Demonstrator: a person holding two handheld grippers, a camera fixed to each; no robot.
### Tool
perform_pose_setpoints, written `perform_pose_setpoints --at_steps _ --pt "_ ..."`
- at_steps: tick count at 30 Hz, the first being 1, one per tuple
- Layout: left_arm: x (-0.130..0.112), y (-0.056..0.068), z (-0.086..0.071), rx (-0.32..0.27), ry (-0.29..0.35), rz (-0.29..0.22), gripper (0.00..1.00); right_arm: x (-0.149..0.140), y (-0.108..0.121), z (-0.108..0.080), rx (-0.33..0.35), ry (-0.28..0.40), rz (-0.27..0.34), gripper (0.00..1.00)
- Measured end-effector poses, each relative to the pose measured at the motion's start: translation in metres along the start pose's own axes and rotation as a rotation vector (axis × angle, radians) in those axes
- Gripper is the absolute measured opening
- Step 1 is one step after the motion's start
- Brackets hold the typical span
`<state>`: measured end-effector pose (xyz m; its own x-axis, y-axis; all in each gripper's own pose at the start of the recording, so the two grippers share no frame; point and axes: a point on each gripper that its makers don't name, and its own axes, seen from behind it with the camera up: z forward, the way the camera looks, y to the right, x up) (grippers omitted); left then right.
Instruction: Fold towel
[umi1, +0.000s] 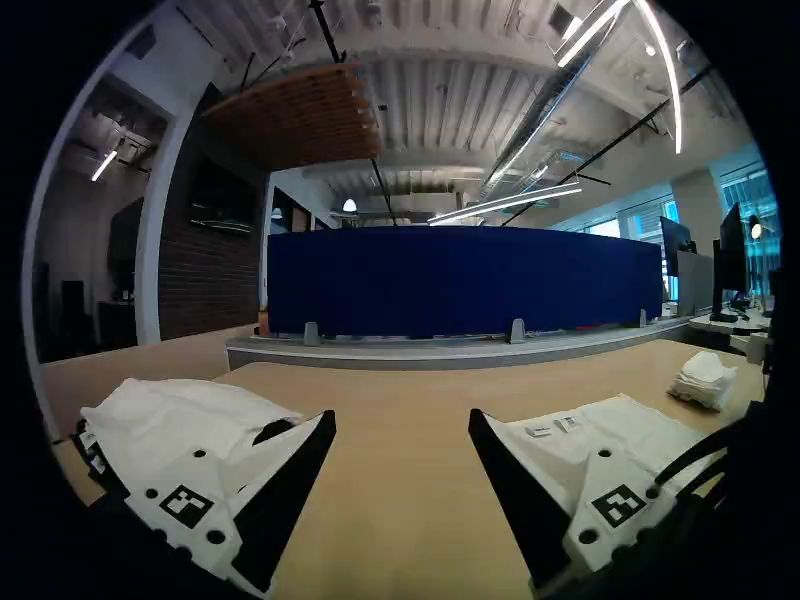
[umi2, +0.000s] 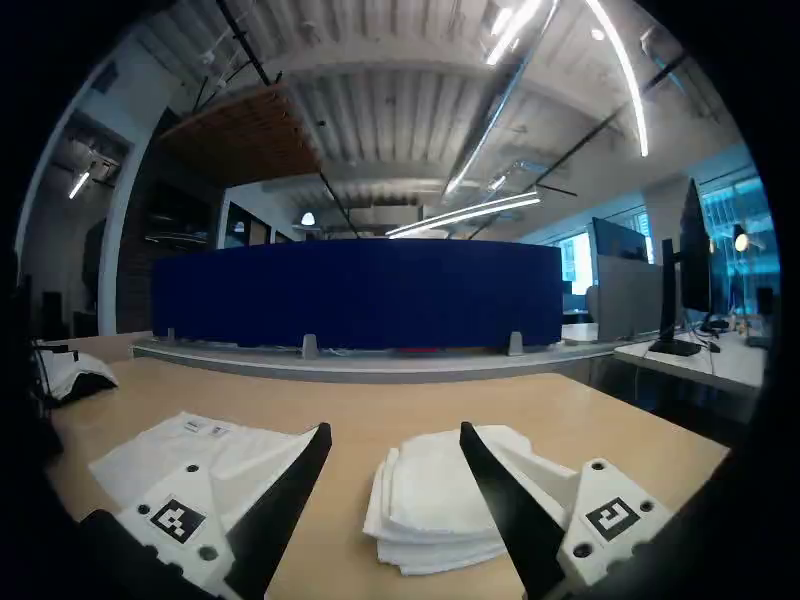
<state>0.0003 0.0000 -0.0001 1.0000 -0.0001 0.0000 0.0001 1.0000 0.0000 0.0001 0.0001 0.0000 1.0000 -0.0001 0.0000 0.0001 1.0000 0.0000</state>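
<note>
While both grippers hang open and empty over the desk (umi1: 400, 380), a crumpled cloth (umi1: 170, 420) lies toward its left edge, under the left gripper's (umi1: 400, 414) left finger. The flat towel (umi1: 620, 430) spreads between the two, right of the left gripper and left of the right gripper (umi2: 395, 426), about equally near each. A folded stack (umi2: 440, 490) sits toward the right edge.

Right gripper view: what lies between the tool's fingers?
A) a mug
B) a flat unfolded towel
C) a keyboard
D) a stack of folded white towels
D: the stack of folded white towels sits between the open fingers of the right tool; the flat towel lies off to the left.
</note>
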Motion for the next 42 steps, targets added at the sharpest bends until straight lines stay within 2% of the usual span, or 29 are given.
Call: perform_pose_setpoints --at_steps 20,23,26,29,33,35,38,42 --pt "-0.003 0.0 0.001 0.0 0.0 0.005 0.99 0.002 0.001 0.001 -0.001 0.001 -0.001 1.0" --pt "0.006 0.004 0.002 -0.003 0.018 0.022 0.99 0.004 0.003 0.0 -0.011 0.004 -0.003 1.0" --pt "0.03 0.014 -0.001 -0.032 0.06 0.017 0.99 0.014 0.013 0.0 -0.039 0.005 -0.002 1.0" --pt "0.056 0.02 0.0 -0.069 0.082 -0.025 0.99 0.038 0.018 -0.001 -0.059 0.019 -0.014 1.0" --pt "0.092 0.015 0.002 -0.06 0.085 -0.054 0.99 0.077 0.007 -0.004 -0.037 0.038 -0.045 1.0" --pt "0.112 0.013 0.001 -0.047 0.091 -0.051 0.99 0.095 -0.001 -0.006 -0.018 0.031 -0.045 1.0" --pt "0.14 0.017 -0.005 -0.053 0.1 -0.034 0.99 0.123 -0.007 -0.008 -0.011 0.021 -0.03 1.0" --pt "0.168 0.023 -0.01 -0.064 0.066 -0.022 0.99 0.155 -0.009 -0.011 -0.012 0.008 -0.019 1.0"
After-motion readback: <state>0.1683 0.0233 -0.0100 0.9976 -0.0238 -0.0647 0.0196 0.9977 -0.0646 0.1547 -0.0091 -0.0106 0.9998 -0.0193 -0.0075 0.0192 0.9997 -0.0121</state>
